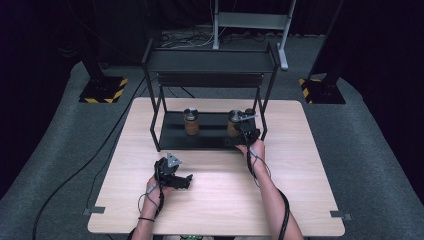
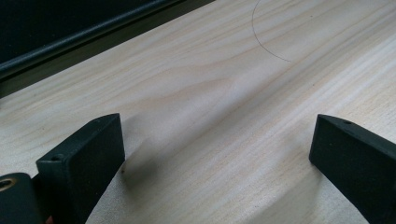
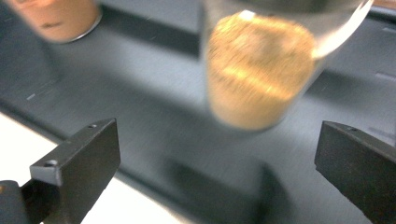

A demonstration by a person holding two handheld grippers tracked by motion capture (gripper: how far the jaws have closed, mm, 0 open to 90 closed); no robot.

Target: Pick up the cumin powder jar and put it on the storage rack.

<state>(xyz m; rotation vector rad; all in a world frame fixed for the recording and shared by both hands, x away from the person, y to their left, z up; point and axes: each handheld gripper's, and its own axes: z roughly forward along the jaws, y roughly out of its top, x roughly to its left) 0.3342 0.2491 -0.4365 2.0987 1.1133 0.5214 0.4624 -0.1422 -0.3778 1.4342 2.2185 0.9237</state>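
Note:
Two glass jars with brown contents and metal lids stand on the bottom shelf (image 1: 212,134) of a black rack. My right gripper (image 1: 245,131) is at the right jar (image 1: 233,123), low at the shelf's front edge. In the right gripper view its jaws (image 3: 217,140) stand wide open, and the blurred right jar (image 3: 259,74) sits just ahead of them, untouched. The left jar (image 1: 191,122) appears at the upper left (image 3: 56,18). My left gripper (image 1: 187,178) rests low over the table in front of the rack, open (image 2: 217,135) with only bare wood between its jaws.
The rack's top shelf (image 1: 210,61) overhangs the jars, with thin black posts (image 1: 263,107) at the corners. The light wooden table (image 1: 215,200) spreads around the rack. Cables trail from both grippers along the forearms. Grey carpet and stand feet (image 1: 102,90) surround the table.

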